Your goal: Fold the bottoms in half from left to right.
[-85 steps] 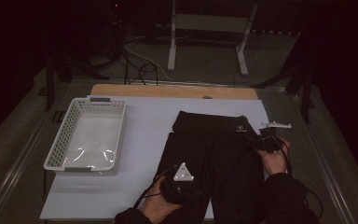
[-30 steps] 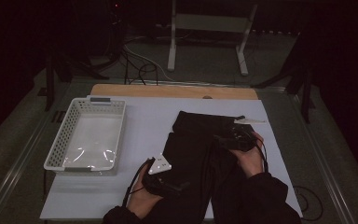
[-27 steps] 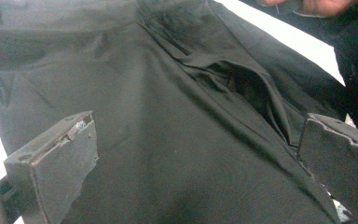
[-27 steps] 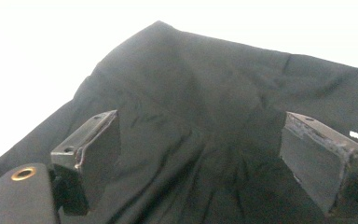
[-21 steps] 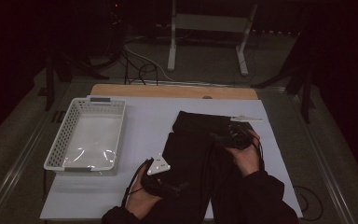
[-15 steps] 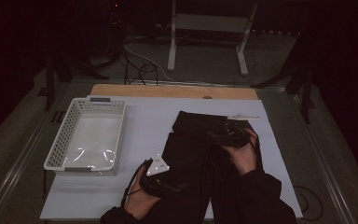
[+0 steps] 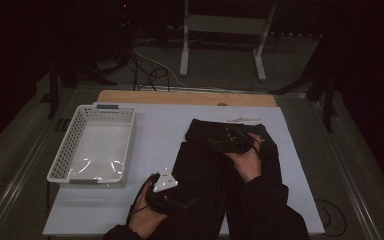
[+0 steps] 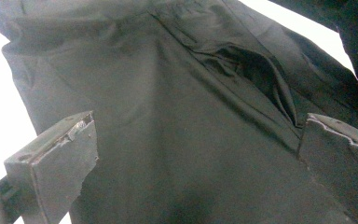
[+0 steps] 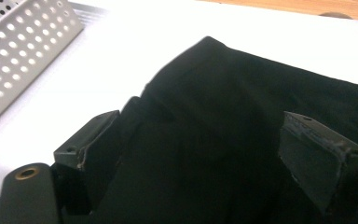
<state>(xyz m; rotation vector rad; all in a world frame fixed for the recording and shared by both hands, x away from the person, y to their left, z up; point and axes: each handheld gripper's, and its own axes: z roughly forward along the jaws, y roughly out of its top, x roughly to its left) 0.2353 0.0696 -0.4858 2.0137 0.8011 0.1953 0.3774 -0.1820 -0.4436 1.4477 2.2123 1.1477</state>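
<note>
1. The left hand-held gripper (image 7: 180,204) sits at the near edge of the worktop (image 7: 160,135), jaws spread wide and holding nothing. In the left gripper view the garment (image 8: 168,116) lies between and just beyond those jaws.
2. The right hand-held gripper (image 7: 217,144) hovers over the garment's far end, jaws likewise spread and empty. In the right gripper view the cloth's far left corner (image 9: 205,46) lies just ahead.
3. The garment (image 7: 215,165) is dark, spread flat right of centre, reaching from the near edge towards the far side.
4. It looks light, soft and limp; it will likely sag and slide. A hem, corner or fold edge is probably the best pinch.
5. An empty white basket (image 7: 62,165) stands well apart to the left.
</note>
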